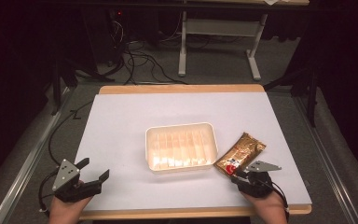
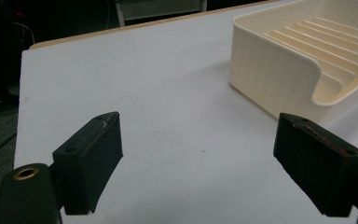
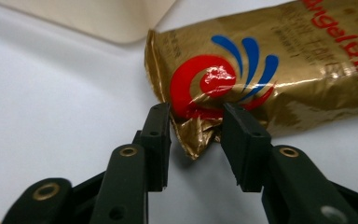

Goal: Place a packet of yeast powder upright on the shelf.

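The right gripper [image 3: 195, 135] straddles the crinkled gold foil packet's [image 3: 279, 74] near corner, fingers narrow but not clamped. The packet's long axis runs toward one o'clock. The left gripper [image 2: 205, 158] hovers with fingers wide.

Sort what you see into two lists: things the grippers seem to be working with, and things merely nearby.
Likely in use:
gold packet, its corner between the right gripper's jaws
cream tray, beside the packet
left gripper, open

Just around:
floor cables
white desk frame
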